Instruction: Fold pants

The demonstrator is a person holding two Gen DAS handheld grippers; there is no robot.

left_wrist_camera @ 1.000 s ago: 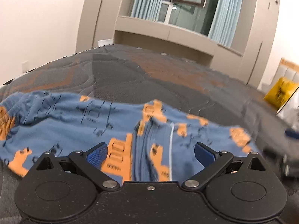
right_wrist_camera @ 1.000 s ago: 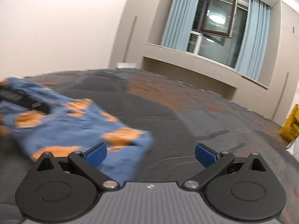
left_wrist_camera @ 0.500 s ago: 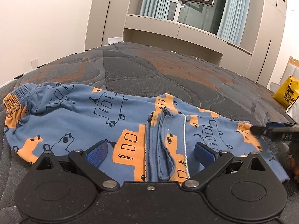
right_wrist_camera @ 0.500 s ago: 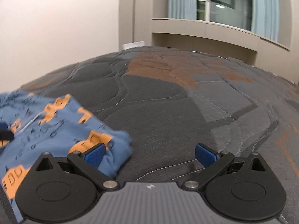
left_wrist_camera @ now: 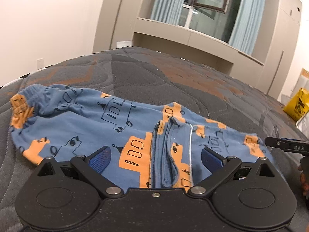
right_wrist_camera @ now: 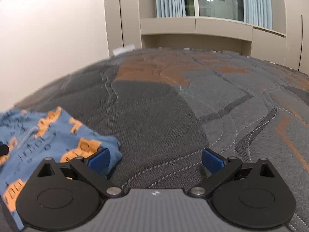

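While both tools stand idle, the left gripper (left_wrist_camera: 156, 157) hangs low over the pants (left_wrist_camera: 92, 129) with its jaws spread wide and nothing between the blue pads (left_wrist_camera: 100, 158); the right gripper (right_wrist_camera: 155, 159) is likewise spread and empty, its left pad at the garment's near corner, contact not determinable. Blue pants with an orange vehicle print lie lengthwise on the quilted bed cover (left_wrist_camera: 173, 81), elastic waistband (left_wrist_camera: 21, 102) to the left and the other end beside the right tool. Judging by the cuffs (left_wrist_camera: 170, 154) lying over the middle, one fold appears made. Remaining, by estimate: at least one further fold across and some flattening, since the cloth shows ripples. A yellow bag (left_wrist_camera: 297, 104) sits well clear at the right.
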